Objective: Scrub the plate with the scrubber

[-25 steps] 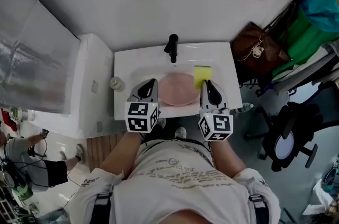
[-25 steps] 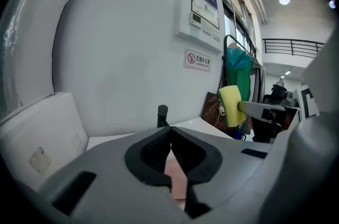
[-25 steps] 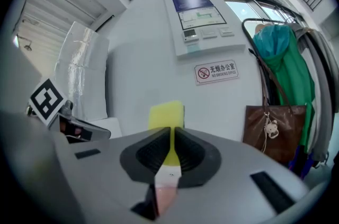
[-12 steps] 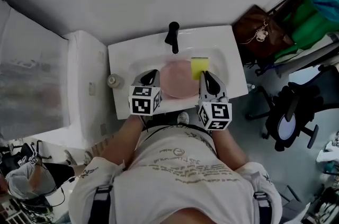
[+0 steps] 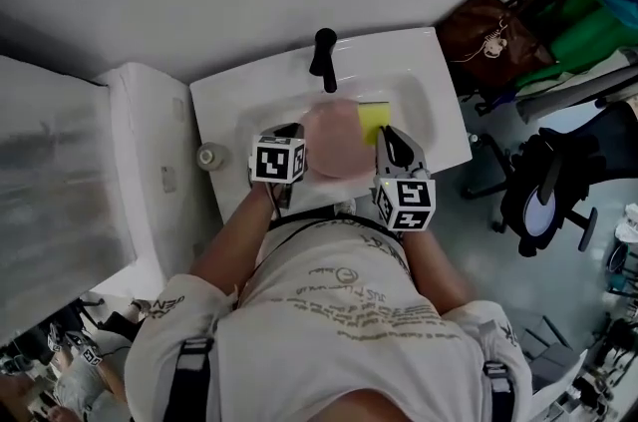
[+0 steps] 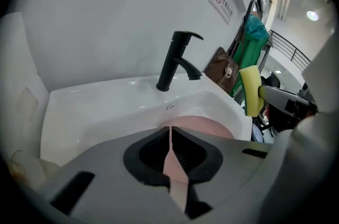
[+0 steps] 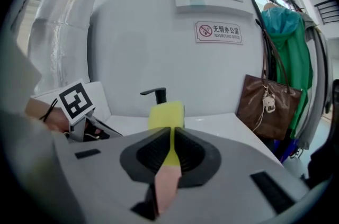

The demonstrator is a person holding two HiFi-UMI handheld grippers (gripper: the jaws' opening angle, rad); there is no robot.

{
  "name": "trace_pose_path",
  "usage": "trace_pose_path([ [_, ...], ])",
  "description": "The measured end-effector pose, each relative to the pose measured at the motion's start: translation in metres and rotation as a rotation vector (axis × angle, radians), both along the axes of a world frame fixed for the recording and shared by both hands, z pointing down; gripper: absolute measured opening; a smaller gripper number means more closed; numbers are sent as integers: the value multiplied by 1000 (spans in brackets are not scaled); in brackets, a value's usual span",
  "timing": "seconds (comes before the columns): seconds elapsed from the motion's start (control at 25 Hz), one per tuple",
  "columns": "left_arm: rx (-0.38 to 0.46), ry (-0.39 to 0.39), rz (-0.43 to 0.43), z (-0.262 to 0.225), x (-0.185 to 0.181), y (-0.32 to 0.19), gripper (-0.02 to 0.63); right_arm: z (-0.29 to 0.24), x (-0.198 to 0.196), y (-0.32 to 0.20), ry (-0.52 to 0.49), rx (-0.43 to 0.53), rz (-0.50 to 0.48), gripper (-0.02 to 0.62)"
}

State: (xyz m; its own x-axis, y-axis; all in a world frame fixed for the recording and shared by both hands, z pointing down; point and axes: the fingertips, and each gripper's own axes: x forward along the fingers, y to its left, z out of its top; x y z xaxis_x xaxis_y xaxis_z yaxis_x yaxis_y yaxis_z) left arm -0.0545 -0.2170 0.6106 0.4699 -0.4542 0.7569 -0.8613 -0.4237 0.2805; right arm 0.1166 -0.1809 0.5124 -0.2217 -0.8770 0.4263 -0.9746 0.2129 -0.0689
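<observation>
Bearings are taken from the plate [image 5: 334,146] in the head view.
- **12 o'clock:** a black faucet [image 5: 322,61] stands on the rim of the sink [image 5: 429,81] with the wall close behind it. This way is blocked.
- **1 o'clock:** the yellow scrubber [image 5: 375,118] sits at the plate's edge.
- **2 to 3 o'clock:** the rim is bare and open, with a brown bag [image 5: 488,31] hanging beyond it.
- **9 o'clock:** a small bottle [image 5: 209,156] stands at the sink's left edge, with a white cabinet [image 5: 150,151] beyond.
- **7 and 5 o'clock:** the left gripper [image 5: 287,133] and right gripper [image 5: 389,136] occupy the near side.
</observation>
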Motion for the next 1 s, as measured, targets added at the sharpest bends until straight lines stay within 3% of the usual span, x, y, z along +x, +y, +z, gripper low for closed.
trace_pose_path([
  [0.32,-193,6,21,52,2,-10,29,24,8,-6,21,-76,48,38],
  [0.36,-222,13,17,59,3,-10,61,27,9,-6,21,-84,55,38],
  [0.4,-253,20,16,67,3,-8,160,29,10,-6,21,-91,63,38],
  [0.44,-282,21,18,74,3,-7,194,31,11,-5,21,-98,70,38],
  [0.76,-480,-32,8,128,-7,3,195,48,21,-5,33,-137,109,38],
  [1.0,-633,28,-50,154,-7,19,194,54,26,0,37,-156,121,38],
])
